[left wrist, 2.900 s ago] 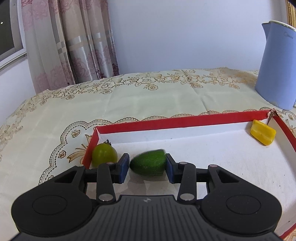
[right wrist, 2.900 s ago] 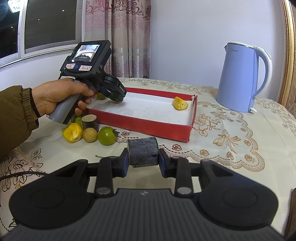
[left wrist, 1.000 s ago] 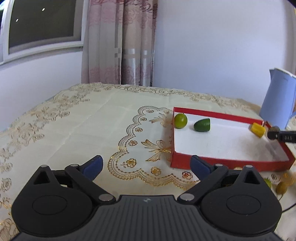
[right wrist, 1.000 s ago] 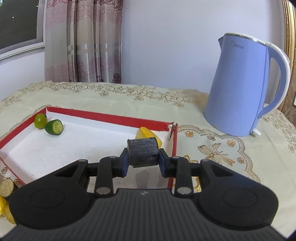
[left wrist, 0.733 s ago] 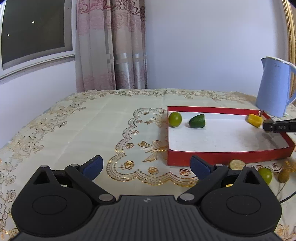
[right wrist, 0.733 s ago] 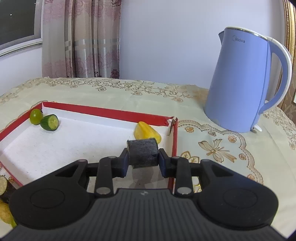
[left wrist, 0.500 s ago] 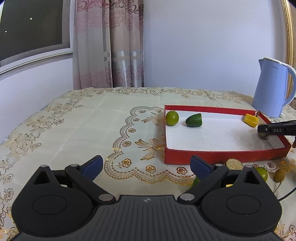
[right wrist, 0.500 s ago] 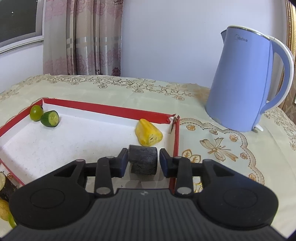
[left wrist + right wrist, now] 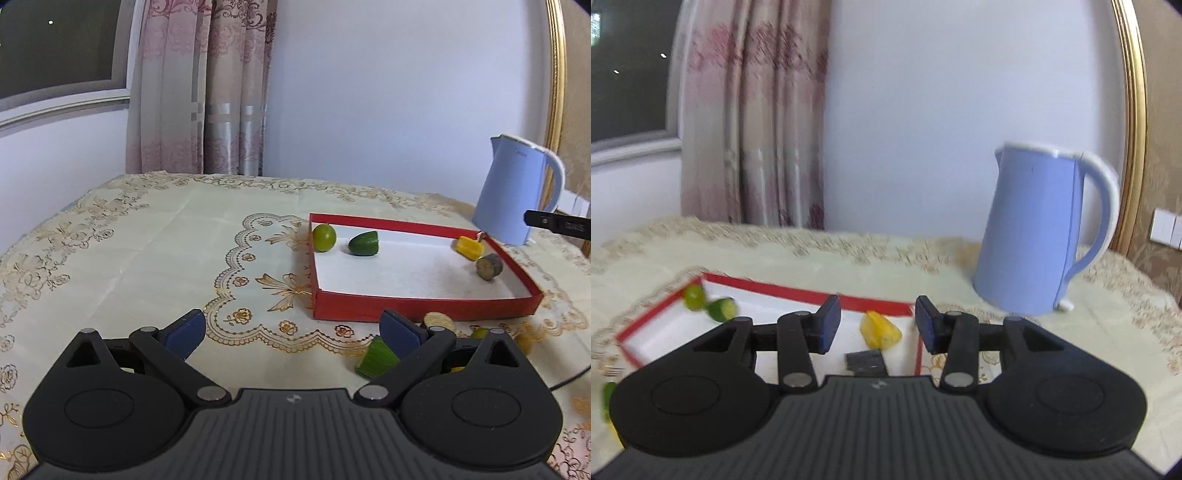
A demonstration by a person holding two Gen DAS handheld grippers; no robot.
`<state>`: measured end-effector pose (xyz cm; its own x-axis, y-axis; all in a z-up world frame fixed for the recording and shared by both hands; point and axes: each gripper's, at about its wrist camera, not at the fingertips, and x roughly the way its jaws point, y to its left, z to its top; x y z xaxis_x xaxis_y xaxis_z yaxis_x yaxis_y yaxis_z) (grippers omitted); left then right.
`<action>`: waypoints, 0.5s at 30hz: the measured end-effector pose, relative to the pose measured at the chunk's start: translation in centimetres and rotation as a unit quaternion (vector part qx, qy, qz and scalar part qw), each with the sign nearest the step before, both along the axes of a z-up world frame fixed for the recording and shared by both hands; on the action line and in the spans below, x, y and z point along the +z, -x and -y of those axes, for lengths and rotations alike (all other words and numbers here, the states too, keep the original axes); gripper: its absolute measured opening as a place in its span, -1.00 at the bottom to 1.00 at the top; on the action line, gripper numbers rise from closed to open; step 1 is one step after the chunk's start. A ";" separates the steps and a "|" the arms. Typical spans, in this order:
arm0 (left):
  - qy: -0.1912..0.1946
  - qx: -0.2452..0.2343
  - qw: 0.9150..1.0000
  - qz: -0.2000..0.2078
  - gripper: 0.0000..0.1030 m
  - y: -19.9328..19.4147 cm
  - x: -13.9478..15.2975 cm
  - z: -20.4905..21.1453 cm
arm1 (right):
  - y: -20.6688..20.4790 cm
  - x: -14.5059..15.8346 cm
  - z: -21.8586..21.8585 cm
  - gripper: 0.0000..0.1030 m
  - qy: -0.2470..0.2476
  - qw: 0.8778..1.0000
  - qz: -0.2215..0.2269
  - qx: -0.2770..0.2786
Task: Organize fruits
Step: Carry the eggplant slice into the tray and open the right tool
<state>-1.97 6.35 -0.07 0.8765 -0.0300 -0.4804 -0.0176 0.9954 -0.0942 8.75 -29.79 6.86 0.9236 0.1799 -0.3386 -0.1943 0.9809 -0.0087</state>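
A red-walled tray (image 9: 424, 306) with a white floor holds a round green fruit (image 9: 324, 238), a green cucumber piece (image 9: 364, 243), a yellow piece (image 9: 468, 248) and a dark cylindrical piece (image 9: 488, 266). My left gripper (image 9: 291, 328) is open and empty over the tablecloth, short of the tray's near-left corner. My right gripper (image 9: 878, 326) is open above the tray's right end. The dark piece (image 9: 866, 363) lies free on the tray floor below it, next to the yellow piece (image 9: 879, 332). The tip of the right gripper (image 9: 557, 224) shows at the far right in the left wrist view.
A blue kettle (image 9: 1034, 232) stands on the table right of the tray. Loose fruit lies in front of the tray wall: a green piece (image 9: 376, 358), a tan slice (image 9: 435, 320), others partly hidden behind my left finger. Curtain and window are at the back.
The right gripper opened and let go of the dark piece, which now lies in the tray by the yellow piece. It then lifted and drew back. The left gripper stayed open and shifted slightly.
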 end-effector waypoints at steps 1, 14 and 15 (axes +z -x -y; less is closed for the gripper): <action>0.005 -0.003 1.000 0.001 0.96 0.1 0.0 -0.1 | 1.1 0.2 -0.2 -0.15 0.001 1.000 0.008 0.002; -0.072 -0.008 0.997 0.016 0.96 0.6 -0.2 2.2 | 8.1 -2.8 -1.3 0.00 0.003 0.999 -0.024 0.027; -0.077 -0.005 0.997 0.017 0.96 0.6 -0.2 2.3 | 8.1 -3.1 -1.3 0.00 0.002 0.999 -0.030 0.027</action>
<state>-2.56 4.06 -0.29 0.8923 0.0322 -0.4503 -0.0061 0.9982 0.0592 0.70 -28.48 3.71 0.8904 0.2275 -0.3943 -0.2472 0.9690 0.0009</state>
